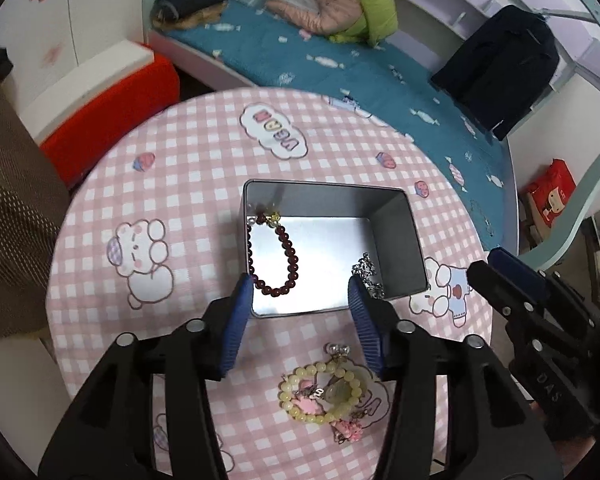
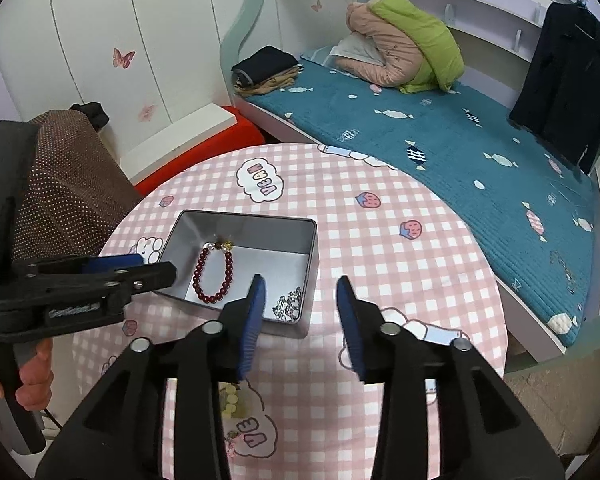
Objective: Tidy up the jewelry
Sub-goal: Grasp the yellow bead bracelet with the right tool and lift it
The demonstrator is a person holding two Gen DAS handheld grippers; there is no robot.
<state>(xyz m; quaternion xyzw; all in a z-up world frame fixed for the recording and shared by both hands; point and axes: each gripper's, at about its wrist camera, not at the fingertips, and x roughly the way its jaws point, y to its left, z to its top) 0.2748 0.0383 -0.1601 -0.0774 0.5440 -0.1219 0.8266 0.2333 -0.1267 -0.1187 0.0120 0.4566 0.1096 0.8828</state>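
The metal tin [image 1: 396, 224] is a rectangular, open-topped box with smooth, reflective grey walls and floor. It stands on the round table [image 1: 204, 152], near the table's middle, with its long axis running roughly left to right in the left wrist view.

Inside the tin, the dark red bead bracelet [image 1: 278, 258] lies against the left end as an elongated loop of glossy round beads. Its long axis runs from the near wall toward the far wall, and a yellow and clear bead cluster marks its far end. The silver chain [image 1: 367, 274] lies bunched at the near right corner of the tin; its links are fine and bright.

Outside the tin, on the near side of the table, the yellow bead bracelet [image 1: 324, 390] forms a ring of pale, matte round beads. It is tangled with pink charms [image 1: 346, 430] and a small silver piece.

The table is covered by a pink and white checked cloth printed with cartoon figures.

The left gripper [image 1: 300, 300] hangs over the near edge of the tin, its ribbed blue pads spread apart and holding nothing. The right gripper [image 2: 302, 300] hangs over the tin's near right corner, likewise spread and empty.

Beyond the table stands a bed with a teal quilted cover [image 2: 460, 152].
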